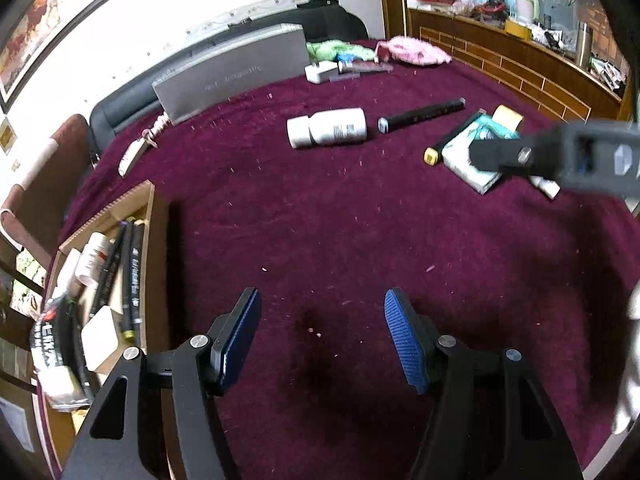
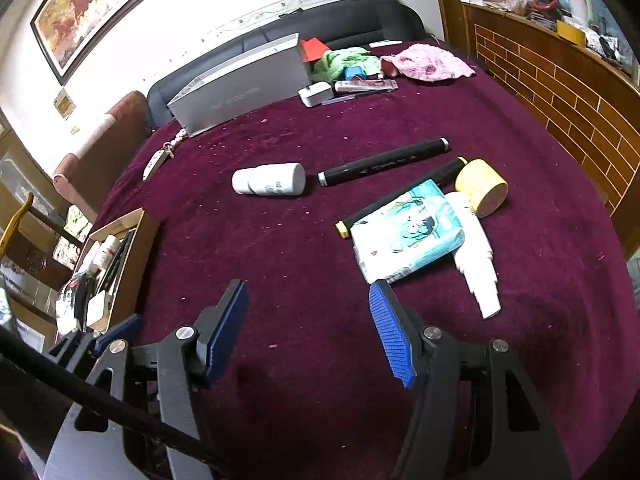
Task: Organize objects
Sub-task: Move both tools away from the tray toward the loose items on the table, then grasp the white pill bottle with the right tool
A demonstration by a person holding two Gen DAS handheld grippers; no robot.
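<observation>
Maroon cloth, bare between both parted tools point(image 1: 320, 340) point(image 2: 308, 328); the tissue pack point(image 2: 404, 232), stacked on marker point(image 2: 400, 196) and tube point(image 2: 476, 252), risks dragging them.

Legible markings: none confirmed.
Print is present on the white bottle point(image 1: 327, 127), the black marker point(image 2: 383, 162), the silver box point(image 1: 232, 72) and the black packet in the wooden tray point(image 1: 154, 216), but every line is too blurred or small to read.
</observation>
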